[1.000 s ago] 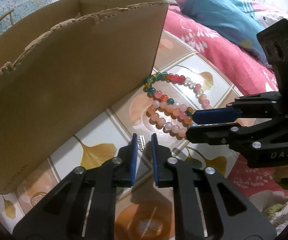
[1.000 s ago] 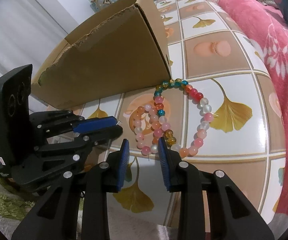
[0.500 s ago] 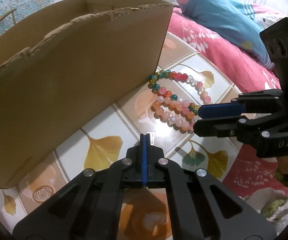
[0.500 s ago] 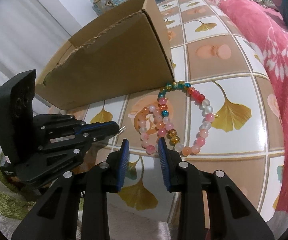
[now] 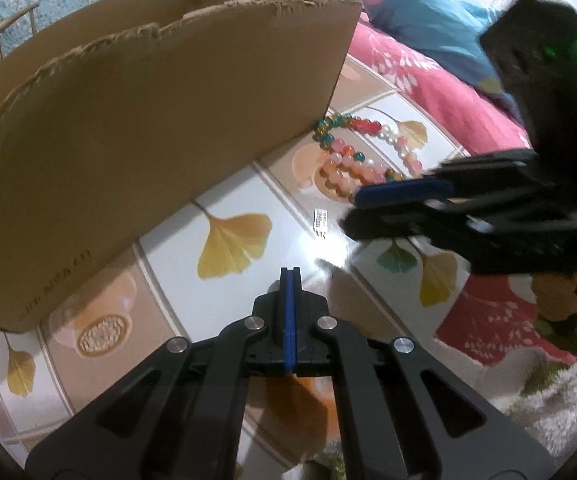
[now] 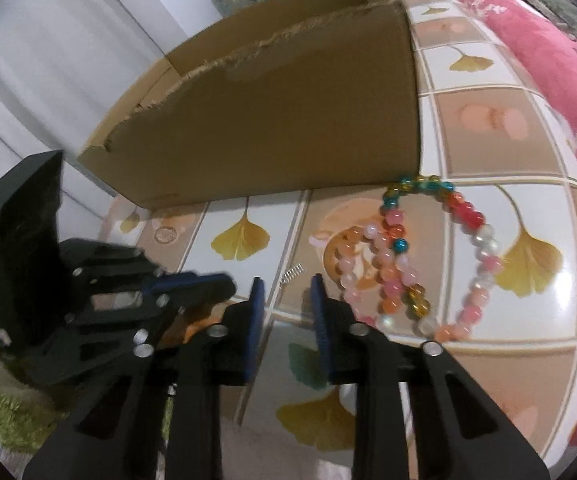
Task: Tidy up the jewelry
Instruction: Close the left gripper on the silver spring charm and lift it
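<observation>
The left tool (image 5: 290,276) is pressed together on nothing. The right tool (image 6: 286,300) has just been closing, its jaws apart around bare worktop (image 6: 528,364). Just beyond lies a small spring (image 6: 291,275) (easy to flick away with a misjudged pinch). The bead bracelets (image 6: 404,264) lie tangled beside the cardboard box (image 6: 288,120); lifting one may drag another.

A pink floral blanket (image 6: 560,60) borders the ginkgo-patterned tiled surface (image 6: 468,92).
</observation>
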The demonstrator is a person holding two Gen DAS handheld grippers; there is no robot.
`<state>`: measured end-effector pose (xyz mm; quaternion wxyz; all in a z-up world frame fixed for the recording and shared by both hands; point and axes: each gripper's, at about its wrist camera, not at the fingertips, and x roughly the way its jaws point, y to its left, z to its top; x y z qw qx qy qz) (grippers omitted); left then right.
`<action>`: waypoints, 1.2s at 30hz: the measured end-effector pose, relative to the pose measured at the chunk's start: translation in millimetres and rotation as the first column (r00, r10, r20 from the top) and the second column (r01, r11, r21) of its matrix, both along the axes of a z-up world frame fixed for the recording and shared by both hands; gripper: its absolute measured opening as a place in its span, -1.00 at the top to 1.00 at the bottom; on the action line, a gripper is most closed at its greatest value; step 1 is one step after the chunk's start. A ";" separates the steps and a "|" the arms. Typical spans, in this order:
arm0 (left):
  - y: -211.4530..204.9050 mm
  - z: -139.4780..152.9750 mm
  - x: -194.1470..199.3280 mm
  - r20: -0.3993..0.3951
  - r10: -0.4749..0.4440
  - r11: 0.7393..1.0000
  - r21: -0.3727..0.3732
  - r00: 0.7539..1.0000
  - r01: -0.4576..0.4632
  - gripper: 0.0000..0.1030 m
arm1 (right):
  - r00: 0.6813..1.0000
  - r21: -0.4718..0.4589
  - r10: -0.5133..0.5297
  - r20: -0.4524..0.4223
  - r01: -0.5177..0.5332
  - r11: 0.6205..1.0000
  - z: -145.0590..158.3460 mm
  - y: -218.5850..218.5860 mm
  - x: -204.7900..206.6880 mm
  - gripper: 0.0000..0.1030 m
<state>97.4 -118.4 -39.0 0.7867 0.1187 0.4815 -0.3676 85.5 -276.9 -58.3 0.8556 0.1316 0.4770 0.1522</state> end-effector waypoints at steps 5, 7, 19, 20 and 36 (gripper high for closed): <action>10.0 1.0 -3.5 -0.011 -0.010 1.000 -0.027 1.000 0.010 0.84 | 0.999 0.000 -0.025 -0.023 0.025 1.000 -5.8 1.3 9.6 0.74; 12.1 1.9 -3.4 -0.009 -0.013 0.999 -0.033 1.000 0.013 0.72 | 0.999 -0.005 -0.023 -0.023 0.023 1.000 -5.6 4.0 12.8 0.76; 31.4 5.9 -5.2 -0.009 0.003 0.999 -0.042 1.000 -0.004 0.41 | 0.995 0.197 0.028 -0.099 -0.008 0.980 -19.5 34.3 20.1 0.82; 31.9 6.0 -5.0 -0.009 0.007 0.999 -0.044 1.000 -0.007 0.39 | 0.995 0.212 0.022 -0.102 0.000 0.977 -20.0 33.3 19.8 0.82; 16.9 9.5 -9.1 0.041 -0.029 0.998 -0.055 0.999 0.031 0.34 | 0.991 0.260 -0.048 -0.121 0.079 0.962 -17.9 0.4 5.8 0.82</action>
